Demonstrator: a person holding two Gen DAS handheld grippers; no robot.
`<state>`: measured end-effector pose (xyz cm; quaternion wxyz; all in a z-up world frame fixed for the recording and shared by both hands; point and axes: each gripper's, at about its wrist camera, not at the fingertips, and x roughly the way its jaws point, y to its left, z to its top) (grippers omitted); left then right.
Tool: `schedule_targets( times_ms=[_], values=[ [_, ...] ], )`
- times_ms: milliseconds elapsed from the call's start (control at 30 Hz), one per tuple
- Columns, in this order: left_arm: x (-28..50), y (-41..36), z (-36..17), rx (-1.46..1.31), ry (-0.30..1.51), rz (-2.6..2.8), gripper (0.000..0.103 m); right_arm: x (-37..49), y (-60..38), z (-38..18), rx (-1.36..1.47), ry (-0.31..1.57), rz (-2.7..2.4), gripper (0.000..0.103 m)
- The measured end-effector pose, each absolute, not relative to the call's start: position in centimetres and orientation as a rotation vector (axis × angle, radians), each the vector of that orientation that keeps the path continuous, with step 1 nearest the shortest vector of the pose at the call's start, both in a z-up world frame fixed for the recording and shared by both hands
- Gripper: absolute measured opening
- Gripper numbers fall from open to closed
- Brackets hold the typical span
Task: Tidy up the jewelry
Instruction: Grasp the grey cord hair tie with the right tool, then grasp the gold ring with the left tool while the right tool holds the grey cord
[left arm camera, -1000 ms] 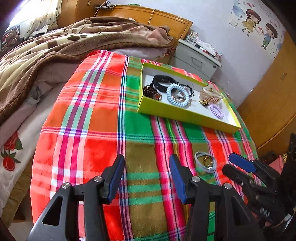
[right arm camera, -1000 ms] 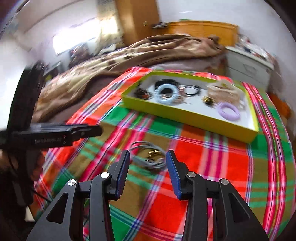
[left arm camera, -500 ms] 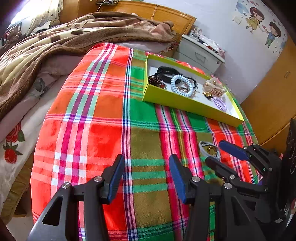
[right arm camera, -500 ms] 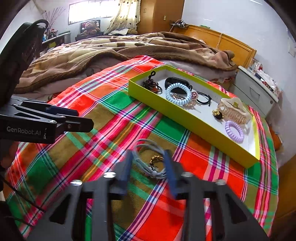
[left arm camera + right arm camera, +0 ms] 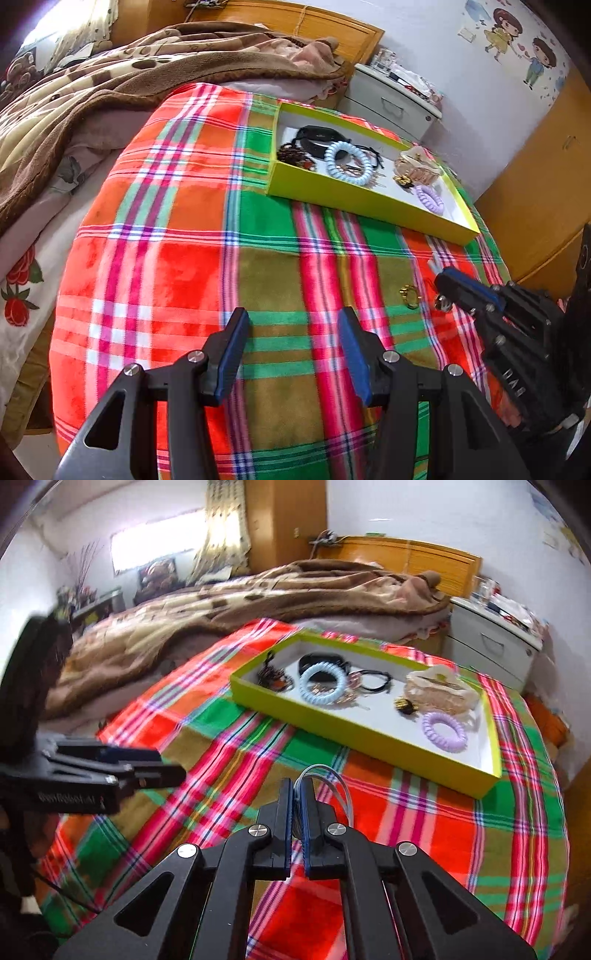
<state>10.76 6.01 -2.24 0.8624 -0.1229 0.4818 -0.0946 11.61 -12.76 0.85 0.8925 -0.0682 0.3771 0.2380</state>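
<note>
My right gripper [image 5: 298, 786] is shut on a grey-blue cord bracelet [image 5: 334, 781], whose loops stick out past the fingertips just above the plaid cloth. The left wrist view shows the same gripper [image 5: 441, 280] at the right, with a small gold charm [image 5: 409, 295] on the cloth beside its tips. I cannot tell whether the charm hangs from the cord. My left gripper [image 5: 291, 332] stands open over the cloth with nothing between its fingers. A yellow-green tray [image 5: 332, 734] further back holds a light blue spiral hair tie [image 5: 323, 683], a purple one [image 5: 443, 731], a beige claw clip [image 5: 439, 692] and other pieces.
The plaid cloth [image 5: 184, 258] covers the foot of a bed. A brown blanket [image 5: 110, 85] is heaped behind and to the left. A white nightstand [image 5: 491, 646] stands past the tray. A wooden wardrobe [image 5: 535, 177] lines the right side.
My right gripper's jaws have closed on the grey-blue cord bracelet that lay between them on the cloth. The left gripper has kept its place and stayed open.
</note>
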Motion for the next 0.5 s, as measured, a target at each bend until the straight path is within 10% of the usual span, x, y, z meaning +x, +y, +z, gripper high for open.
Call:
schedule_targets(
  times_ms=[500],
  values=[
    [12.6, -0.5, -1.7, -0.126, 1.001, -0.358, 0.053, 10.8, -18.3, 2.0, -0.013, 0.737, 0.379, 0.004]
  ],
)
